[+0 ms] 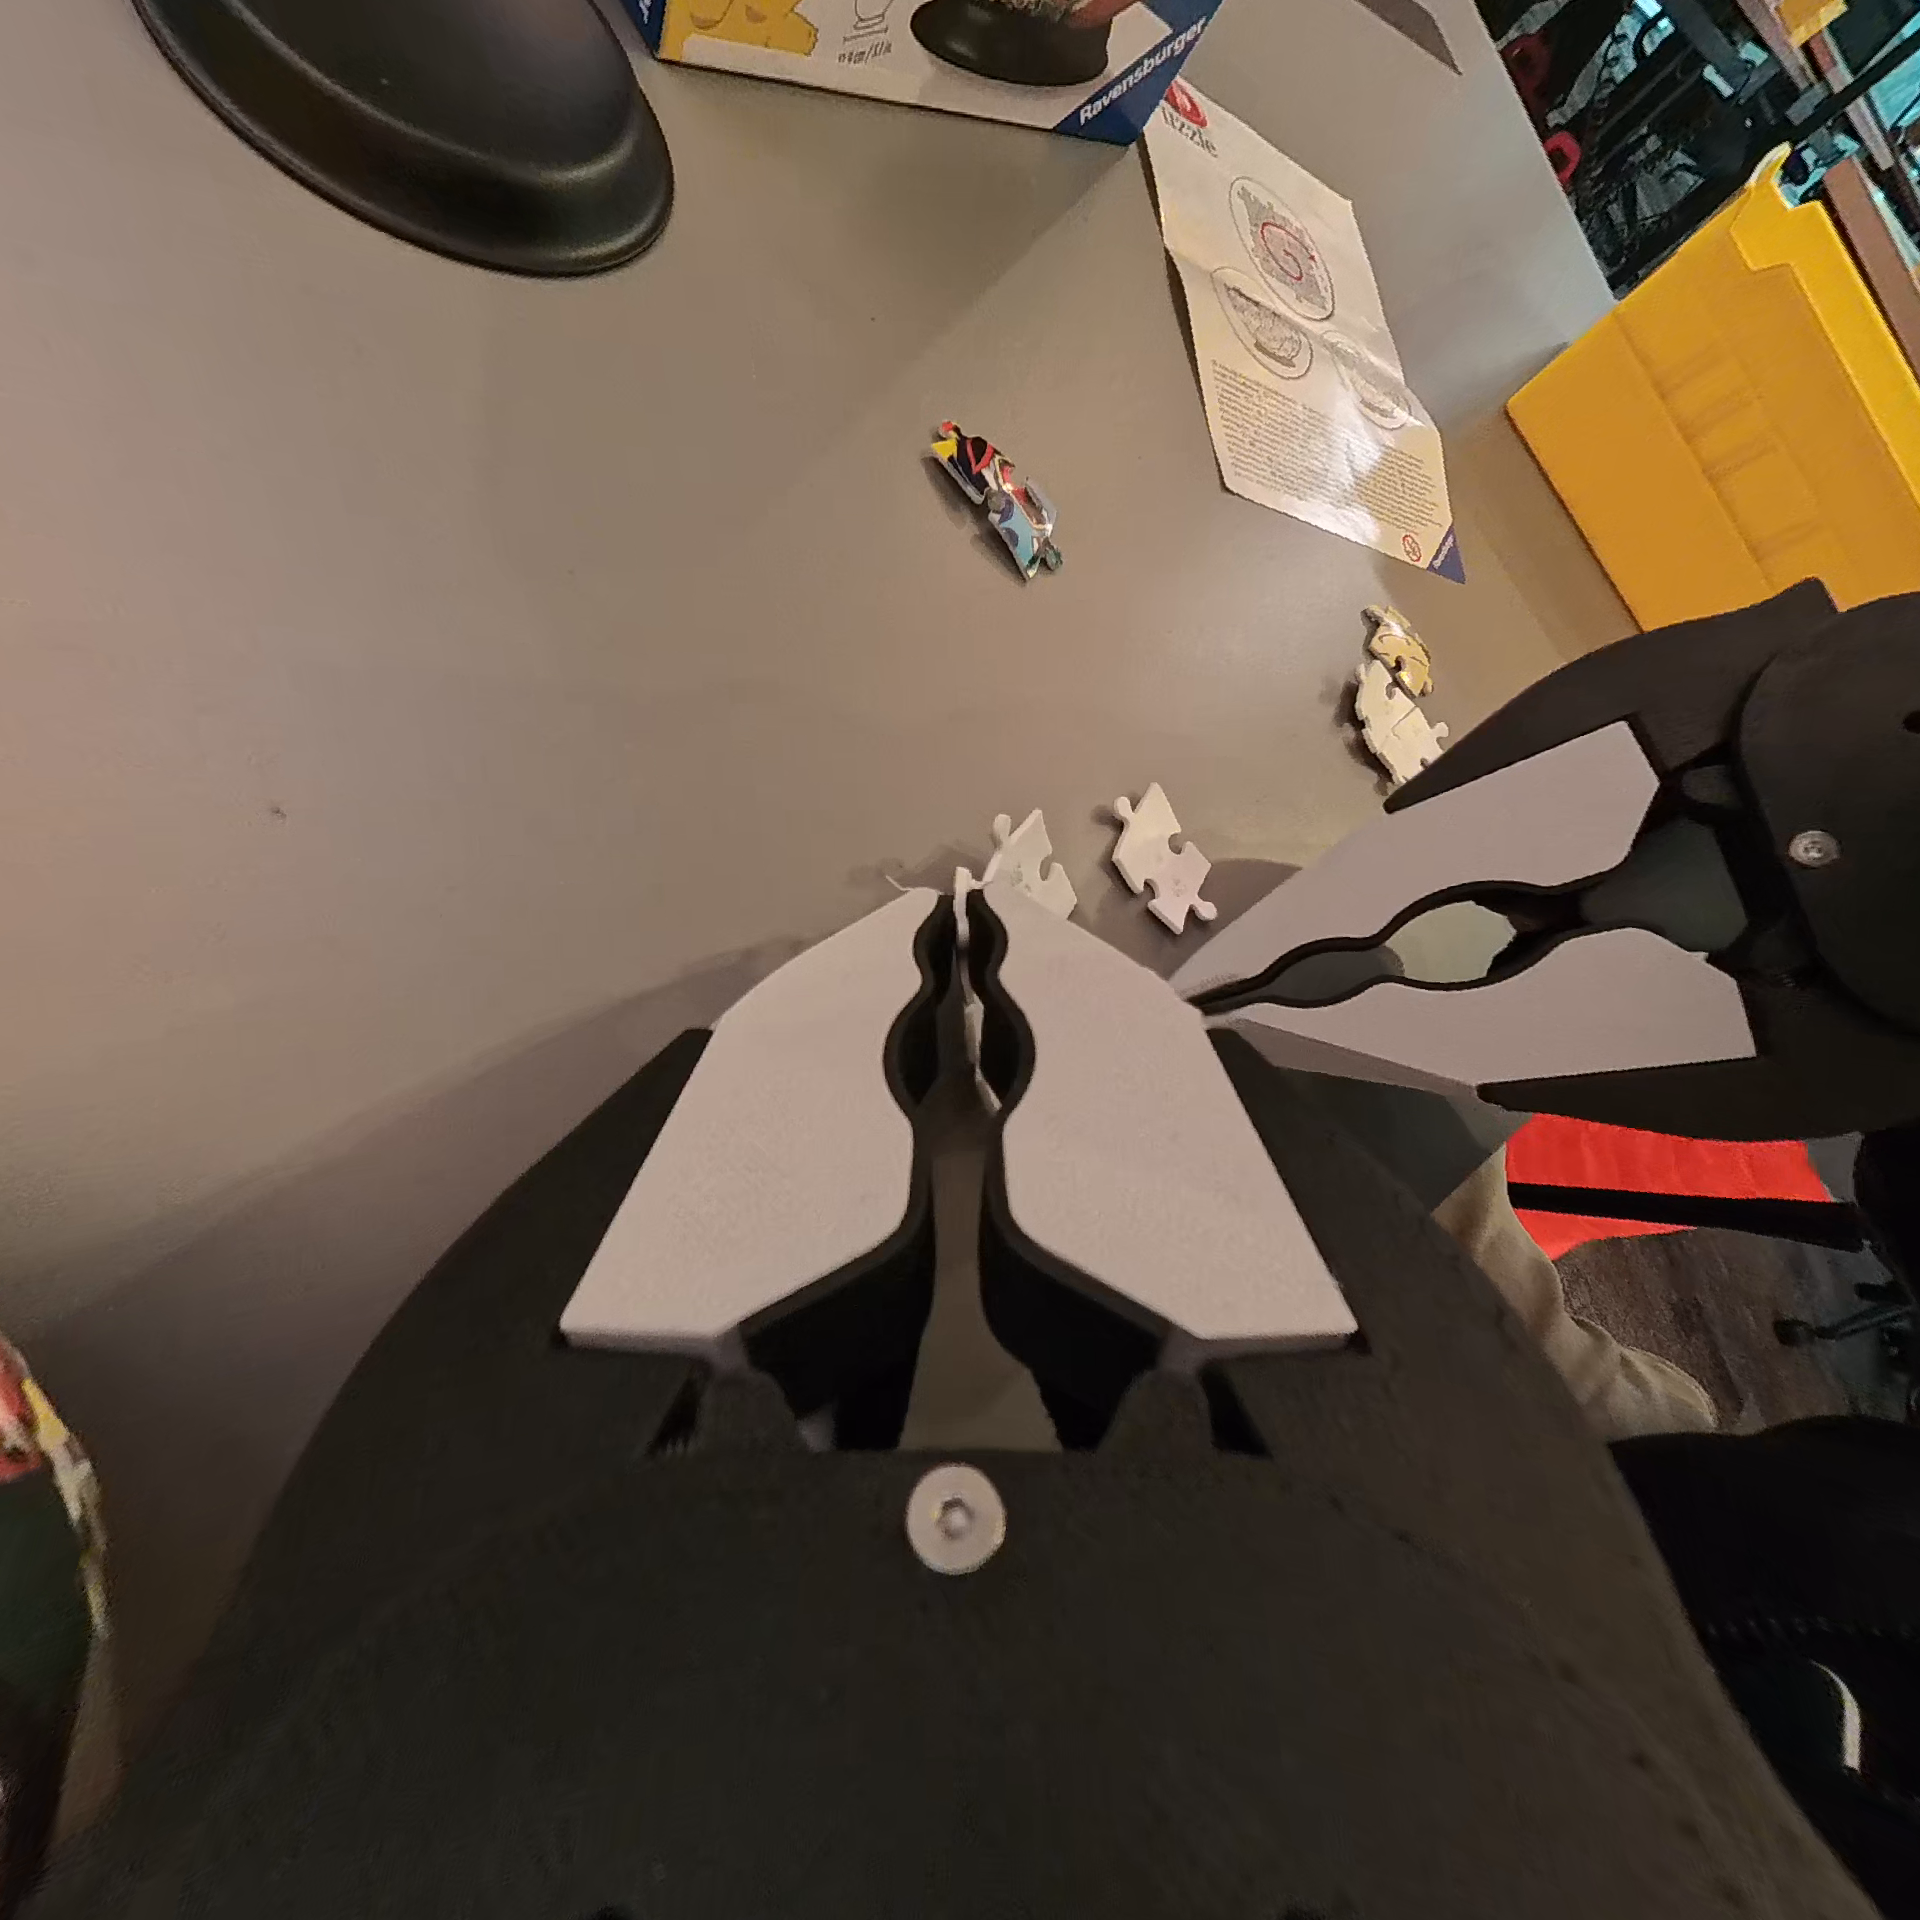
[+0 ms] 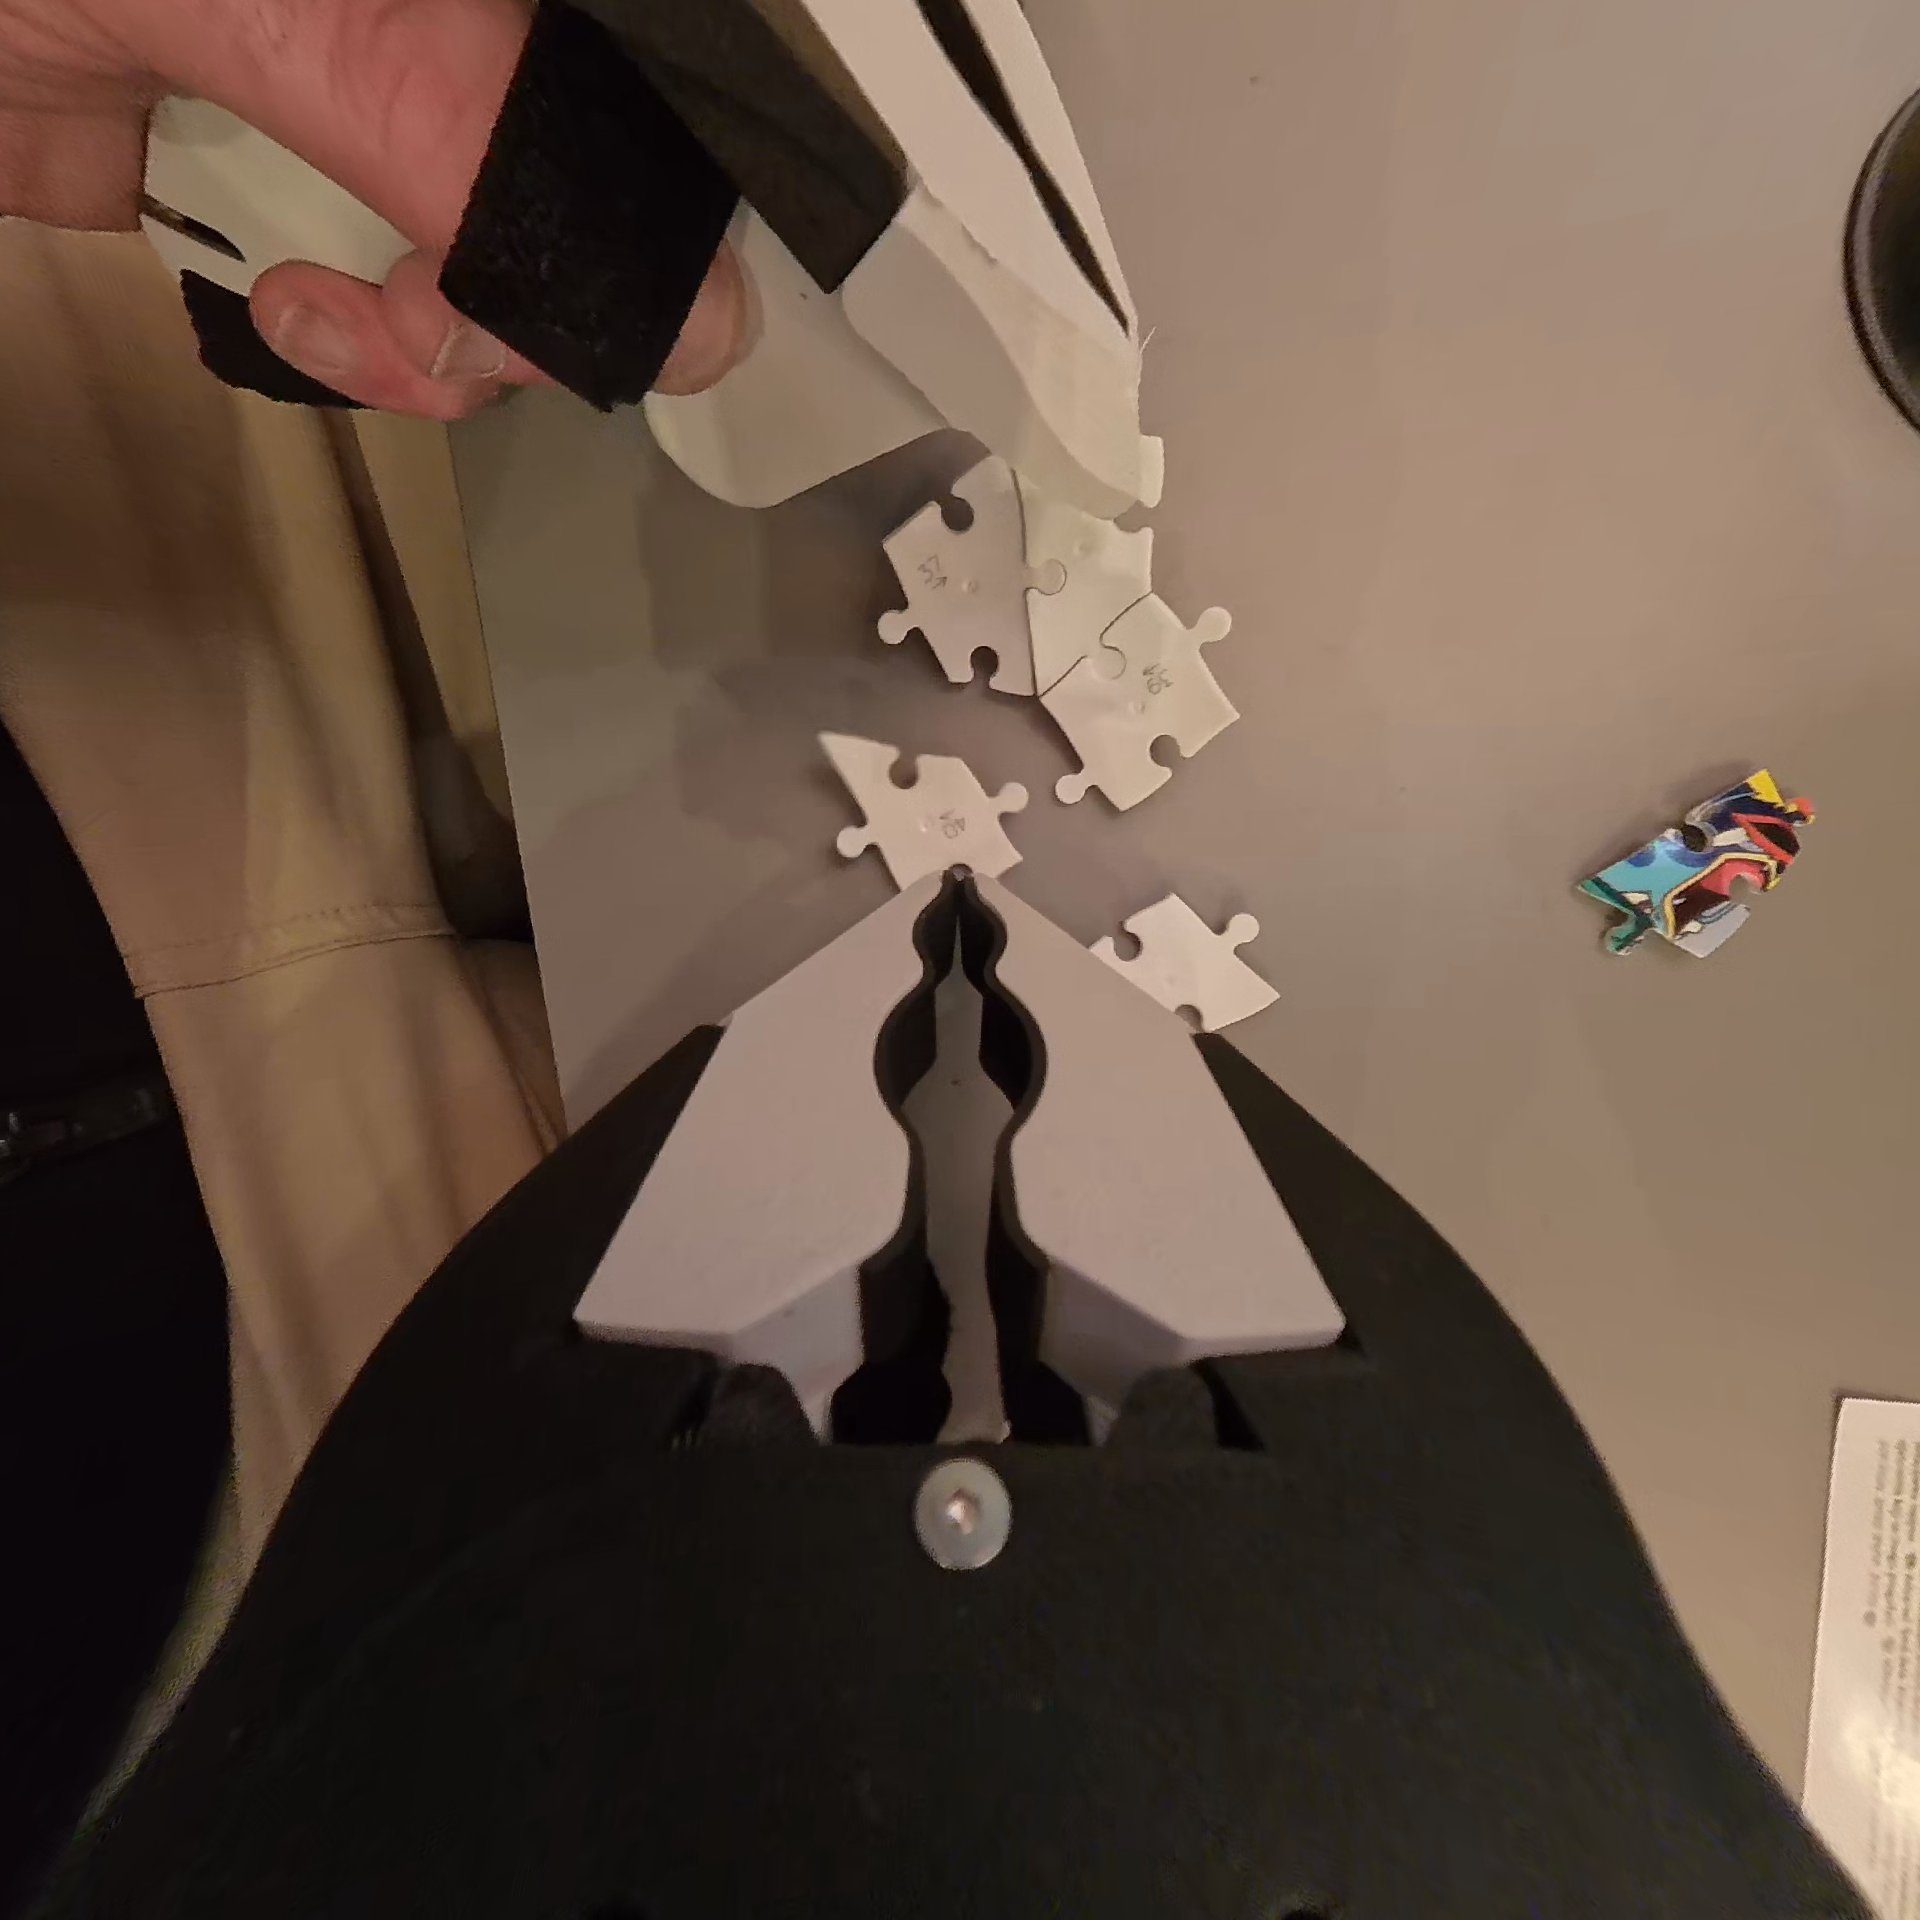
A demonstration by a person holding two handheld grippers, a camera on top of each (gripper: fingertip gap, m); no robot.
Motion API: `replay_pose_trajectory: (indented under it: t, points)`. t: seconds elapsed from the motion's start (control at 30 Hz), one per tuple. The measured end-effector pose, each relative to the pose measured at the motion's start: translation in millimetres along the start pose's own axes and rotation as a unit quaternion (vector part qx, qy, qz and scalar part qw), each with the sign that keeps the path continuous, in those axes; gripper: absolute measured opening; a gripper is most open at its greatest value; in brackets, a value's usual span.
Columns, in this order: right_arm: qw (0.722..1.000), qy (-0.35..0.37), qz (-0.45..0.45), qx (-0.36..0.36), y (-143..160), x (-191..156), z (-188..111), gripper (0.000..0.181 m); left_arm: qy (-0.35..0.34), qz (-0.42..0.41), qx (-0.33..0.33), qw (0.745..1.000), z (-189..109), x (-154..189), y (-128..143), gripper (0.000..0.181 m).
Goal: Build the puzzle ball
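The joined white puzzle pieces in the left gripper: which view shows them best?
The right wrist view. There the joined white pieces show face-on, hanging from the left gripper, tabs and blanks clear. The left wrist view catches only a thin white edge pinched between its shut jaws.

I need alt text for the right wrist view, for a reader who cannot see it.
The right hand-held gripper, shut, pinches the edge of a white puzzle piece on a grey table. Beyond it, the left hand-held gripper holds a joined white cluster. A colourful piece lies apart, to the right.
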State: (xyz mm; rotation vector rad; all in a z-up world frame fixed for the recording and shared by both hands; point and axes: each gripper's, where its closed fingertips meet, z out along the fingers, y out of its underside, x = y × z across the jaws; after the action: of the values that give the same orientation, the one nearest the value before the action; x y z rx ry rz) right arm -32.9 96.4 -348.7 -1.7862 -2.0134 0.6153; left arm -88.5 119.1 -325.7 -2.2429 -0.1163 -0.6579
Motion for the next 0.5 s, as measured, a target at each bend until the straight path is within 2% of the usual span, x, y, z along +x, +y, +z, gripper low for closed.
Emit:
replay_pose_trajectory:
  t: [0.23, 0.5]
  points:
    - [1.0, 0.02, -0.016, 0.003, -3.1, 5.9, -3.3, 0.0, 0.002, 0.002, 0.0, 1.0, -0.5, 1.5, -0.2, 0.002]
    - [1.0, 0.001, 0.0, -0.006, 3.2, -1.9, -1.8, 0.0, 0.002, 0.003, -0.001, 1.0, -1.1, 2.1, 0.6, 0.002]
